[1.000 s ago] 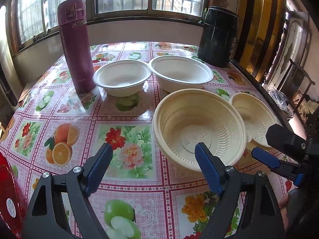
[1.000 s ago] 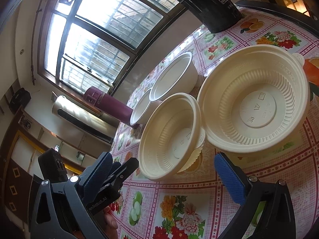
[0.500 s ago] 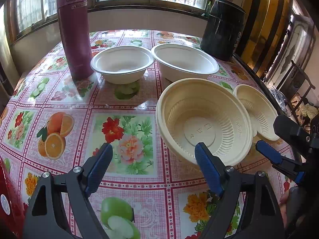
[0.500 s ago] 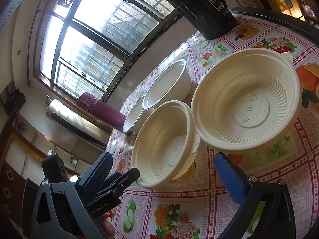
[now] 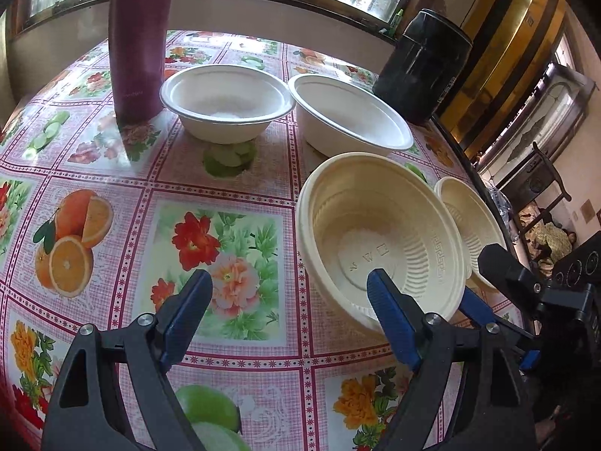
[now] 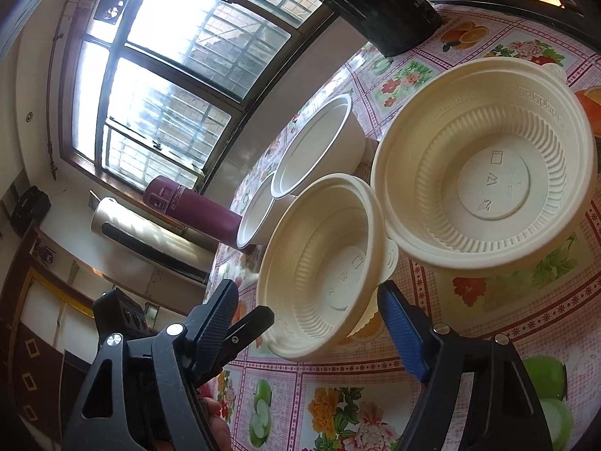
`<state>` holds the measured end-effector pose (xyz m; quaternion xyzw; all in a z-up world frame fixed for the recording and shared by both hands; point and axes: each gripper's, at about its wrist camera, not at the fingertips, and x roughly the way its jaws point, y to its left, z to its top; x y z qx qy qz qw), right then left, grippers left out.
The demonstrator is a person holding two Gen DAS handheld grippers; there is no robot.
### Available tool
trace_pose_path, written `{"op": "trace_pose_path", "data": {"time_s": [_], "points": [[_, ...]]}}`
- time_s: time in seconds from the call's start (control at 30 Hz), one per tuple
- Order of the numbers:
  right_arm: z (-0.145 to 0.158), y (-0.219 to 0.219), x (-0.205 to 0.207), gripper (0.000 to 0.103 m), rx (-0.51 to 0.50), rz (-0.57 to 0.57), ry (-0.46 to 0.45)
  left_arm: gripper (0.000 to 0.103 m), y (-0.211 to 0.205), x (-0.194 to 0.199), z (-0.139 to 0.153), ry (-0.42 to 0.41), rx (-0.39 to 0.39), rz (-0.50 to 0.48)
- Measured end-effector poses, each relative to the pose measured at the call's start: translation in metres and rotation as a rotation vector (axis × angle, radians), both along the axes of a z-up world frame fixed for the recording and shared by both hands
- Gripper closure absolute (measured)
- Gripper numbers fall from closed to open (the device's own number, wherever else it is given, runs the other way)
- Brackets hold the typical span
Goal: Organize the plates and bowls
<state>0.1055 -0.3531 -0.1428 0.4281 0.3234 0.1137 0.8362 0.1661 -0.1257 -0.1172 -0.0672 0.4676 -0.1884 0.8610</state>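
Observation:
Two cream ribbed plastic bowls stand on the flowered tablecloth: a near one (image 5: 379, 233) (image 6: 323, 263) and a second (image 5: 469, 221) (image 6: 484, 173) beside it. Behind them stand two white bowls, a smaller one (image 5: 227, 103) (image 6: 255, 214) and a larger one (image 5: 353, 116) (image 6: 319, 146). My left gripper (image 5: 289, 289) is open, its right finger over the near cream bowl's front rim. My right gripper (image 6: 308, 300) is open, low at that same bowl's near side, and also shows at the right of the left wrist view (image 5: 484, 282).
A tall maroon flask (image 5: 139, 37) (image 6: 191, 210) stands left of the white bowls. A black pot (image 5: 424, 64) (image 6: 375, 3) stands at the back right. The table edge (image 5: 462, 158) runs close behind the cream bowls on the right, with a chair beyond.
Both grippers have moved forward and lower toward the near cream bowl, which now looms larger in both views. The bowls have not moved.

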Motion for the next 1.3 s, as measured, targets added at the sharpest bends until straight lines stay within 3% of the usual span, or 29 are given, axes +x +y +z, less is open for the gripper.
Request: {"op": "trace_pose_path", "data": {"time_s": [0.07, 0.13, 0.43, 0.63, 1.03, 1.3], "points": [[-0.001, -0.001, 0.0, 0.031, -0.005, -0.016, 0.009, 0.023, 0.001, 0.003, -0.004, 0.017, -0.003, 0.002], [-0.002, -0.001, -0.001, 0.035, -0.019, -0.031, 0.011, 0.034, 0.0, 0.004, -0.006, 0.033, -0.016, -0.005], [-0.003, 0.002, 0.0, 0.062, -0.105, -0.066, 0.041, 0.069, -0.006, 0.003, -0.011, 0.052, -0.013, -0.051], [-0.005, 0.004, 0.003, 0.076, -0.135, -0.073, 0.062, 0.083, -0.011, 0.001, -0.01, 0.057, -0.026, -0.084], [-0.005, 0.007, 0.003, 0.079, -0.147, -0.056, 0.063, 0.084, -0.011, -0.001, -0.005, 0.039, -0.013, -0.088], [-0.001, 0.01, 0.001, 0.083, -0.153, -0.043, 0.045, 0.084, -0.009, -0.018, 0.0, -0.02, 0.067, -0.06]]}}
